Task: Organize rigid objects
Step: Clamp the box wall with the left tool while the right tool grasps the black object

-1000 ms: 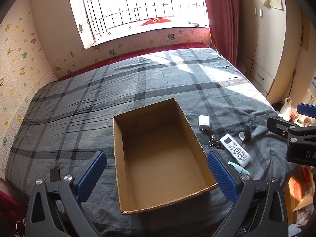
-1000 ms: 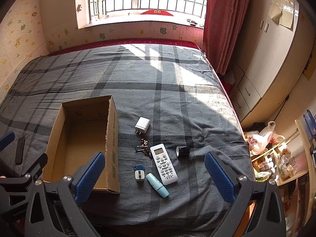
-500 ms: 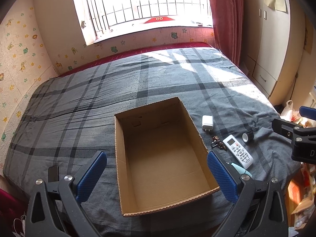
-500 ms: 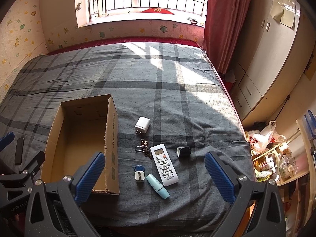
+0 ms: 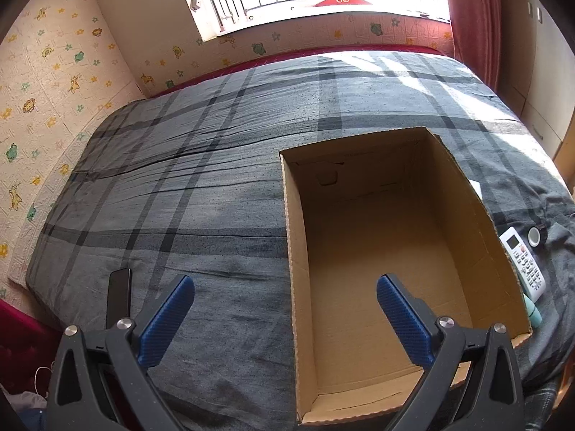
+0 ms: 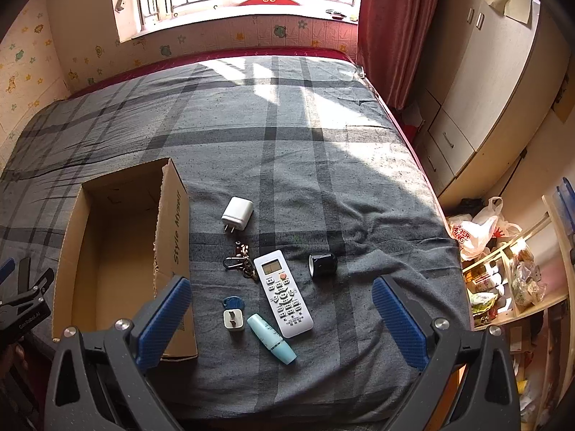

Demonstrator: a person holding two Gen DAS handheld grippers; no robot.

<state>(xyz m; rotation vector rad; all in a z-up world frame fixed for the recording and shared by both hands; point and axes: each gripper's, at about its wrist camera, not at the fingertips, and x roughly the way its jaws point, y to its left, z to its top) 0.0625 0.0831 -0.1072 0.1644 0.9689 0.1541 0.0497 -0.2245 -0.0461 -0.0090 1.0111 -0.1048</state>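
A black phone (image 5: 118, 296) lies flat at the near left edge of the grey plaid bedspread (image 5: 201, 186), just left of the left gripper (image 5: 285, 318). The left gripper is above the near edge of the bed with its jaws spread wide and nothing between them; its right finger (image 5: 402, 318) overlaps the interior of the cardboard box (image 5: 293, 251) in the left wrist view. The cardboard box sits open-topped on the bedspread, and no object is visible inside it. All loose items lie on the bedspread to the right of the box. The white charger (image 6: 237, 213) lies farthest from the near edge, close to the box's right wall. Below it is the key ring (image 6: 240, 260), which touches the upper left corner of the white remote control (image 6: 283, 292). The blue tag (image 6: 233, 301) sits directly above the small white plug (image 6: 234, 319), the two in contact or nearly so. The light blue tube (image 6: 272, 338) lies just right of the plug and beside the lower end of the remote. The black cylinder (image 6: 323, 265) lies on its side to the right of the remote's display end, apart from it. The right gripper (image 6: 282, 319) is above this group with its jaws spread wide and nothing held.
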